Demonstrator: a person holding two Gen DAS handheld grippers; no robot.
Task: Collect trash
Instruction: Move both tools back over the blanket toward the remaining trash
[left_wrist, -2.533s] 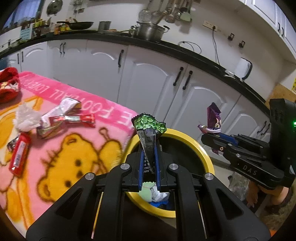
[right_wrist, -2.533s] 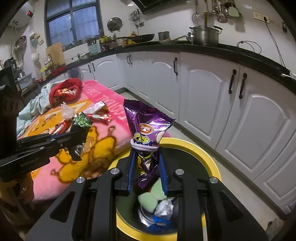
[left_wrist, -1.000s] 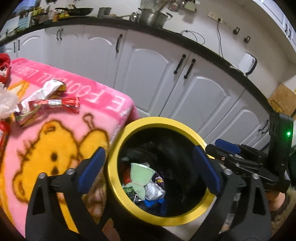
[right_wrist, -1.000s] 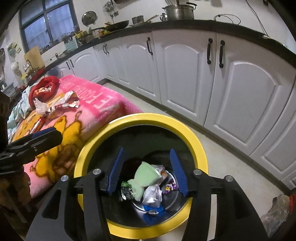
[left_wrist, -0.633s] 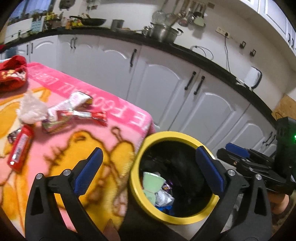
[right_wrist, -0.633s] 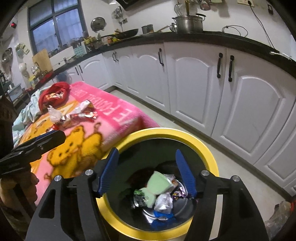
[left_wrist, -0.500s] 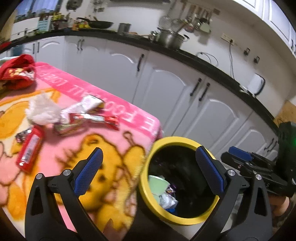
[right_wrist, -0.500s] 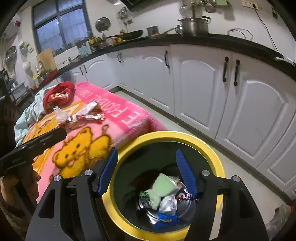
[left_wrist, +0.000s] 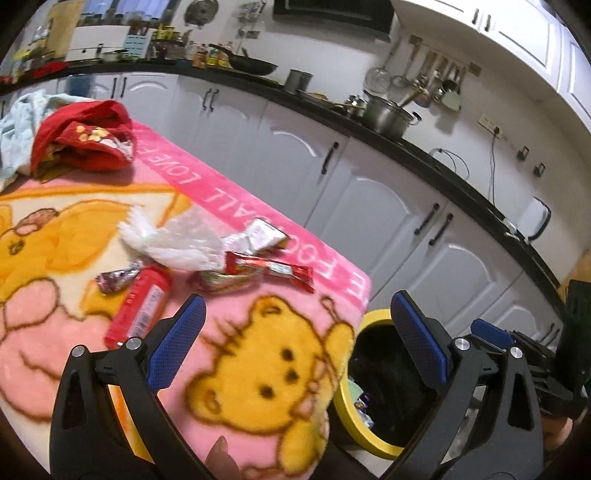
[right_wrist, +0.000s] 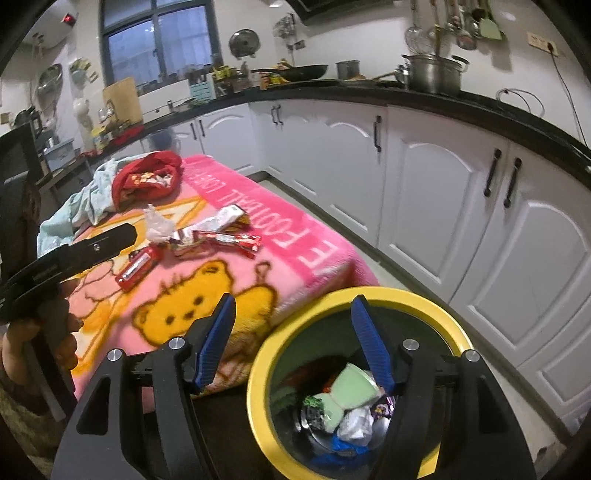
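- Both wrappers dropped; left gripper and right gripper fingers spread, empty.
- I'm swinging from the bin toward the red wrapper, centre frame.

White cabinets under a black countertop — dark window behind.

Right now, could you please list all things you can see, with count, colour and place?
Blanket: one, pink with yellow bears, covering the table.
Bin: one, yellow rim, beside the blanket's corner, trash inside.
Long wrapper: one, red, on the blanket.
Tube-shaped pack: one, red, on the blanket.
Crumpled plastic: one, white, next to the wrappers.
Red cloth: one, at the blanket's far end.
Pot: one, steel, on the black counter.
Left gripper: open, empty, above the blanket.
Right gripper: open, empty, near the bin.
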